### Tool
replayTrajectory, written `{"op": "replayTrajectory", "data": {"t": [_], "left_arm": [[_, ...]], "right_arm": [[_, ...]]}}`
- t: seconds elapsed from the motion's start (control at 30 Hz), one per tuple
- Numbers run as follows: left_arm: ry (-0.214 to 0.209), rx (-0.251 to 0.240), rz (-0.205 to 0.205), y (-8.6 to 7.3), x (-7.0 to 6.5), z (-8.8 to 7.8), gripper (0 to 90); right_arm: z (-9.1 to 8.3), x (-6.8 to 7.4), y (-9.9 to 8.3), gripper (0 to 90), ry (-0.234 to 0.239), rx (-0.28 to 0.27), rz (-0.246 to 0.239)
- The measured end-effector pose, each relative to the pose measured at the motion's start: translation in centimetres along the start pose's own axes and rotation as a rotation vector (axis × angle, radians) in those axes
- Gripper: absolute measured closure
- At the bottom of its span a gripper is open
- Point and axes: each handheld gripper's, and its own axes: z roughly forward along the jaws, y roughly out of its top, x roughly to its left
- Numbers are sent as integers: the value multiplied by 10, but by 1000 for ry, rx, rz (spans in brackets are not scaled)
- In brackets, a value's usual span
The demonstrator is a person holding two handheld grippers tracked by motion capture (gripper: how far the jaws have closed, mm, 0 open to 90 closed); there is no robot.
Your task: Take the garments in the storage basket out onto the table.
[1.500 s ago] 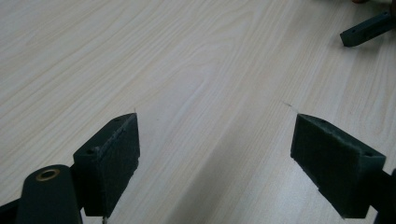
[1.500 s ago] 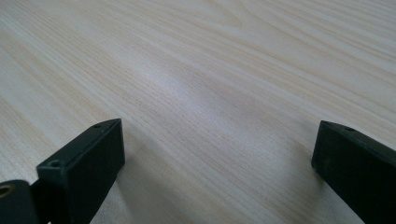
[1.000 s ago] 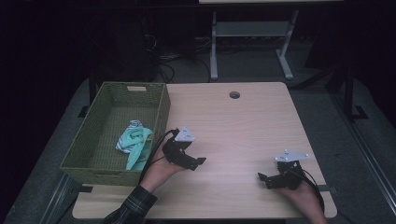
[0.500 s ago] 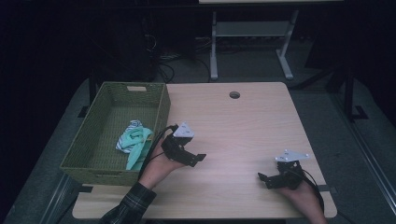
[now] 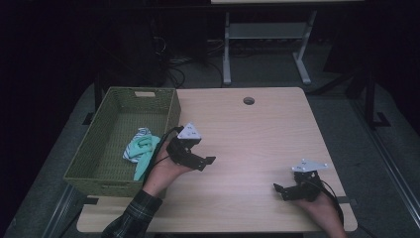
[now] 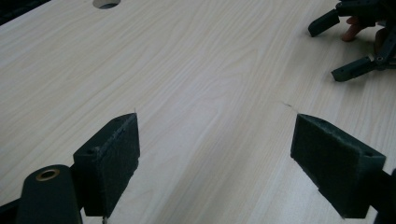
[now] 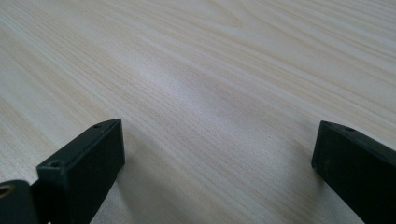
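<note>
My left gripper (image 5: 200,157) hovers over the wooden table (image 5: 247,134) just right of a green woven basket (image 5: 106,144). Its jaws stand wide open with nothing between them, and the same shows in the left gripper view (image 6: 219,154). A crumpled teal and white cloth (image 5: 140,148) lies inside the basket. Near the table's front right corner my right gripper (image 5: 280,191) rests low, pointing left, jaws open and empty. In the right gripper view (image 7: 219,158) only bare wood lies between its pads (image 7: 88,161). The left gripper view also catches the right gripper (image 6: 355,42) at its top right.
A round cable hole (image 5: 248,100) sits near the table's far edge. Behind the table stand a metal desk frame (image 5: 267,44) and loose cables (image 5: 173,54) on the dark floor. The basket's near right wall (image 5: 171,119) borders my left hand.
My left gripper has drifted a little toward the far side and leftward, closer to the basket's corner. The right gripper has stayed put.
</note>
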Motion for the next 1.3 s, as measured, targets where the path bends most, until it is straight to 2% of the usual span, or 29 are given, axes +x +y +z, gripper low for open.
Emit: {"op": "replayTrajectory", "data": {"t": [0.17,0.23,0.37,0.53,0.8,0.97,1.07,1.3], "left_arm": [[-6,-25,-30,-1,6,-6,150],[-23,-42,-37,0,9,-8,149],[-28,-43,-41,1,8,-9,149],[-21,-48,-30,4,11,-14,149],[-12,-64,-41,8,16,-20,150],[1,-51,-24,10,17,-23,150],[-9,-56,-15,11,16,-25,149],[1,-62,-25,9,20,-30,150]], "right_arm": [[0,0,0,19,0,0,0],[0,0,0,19,0,0,0],[0,0,0,20,0,0,0],[0,0,0,20,0,-1,0],[0,0,0,20,-2,-2,-4],[0,0,0,20,-1,-3,-4],[0,0,0,20,-1,-2,-5],[0,0,0,20,-1,-2,-5]]}}
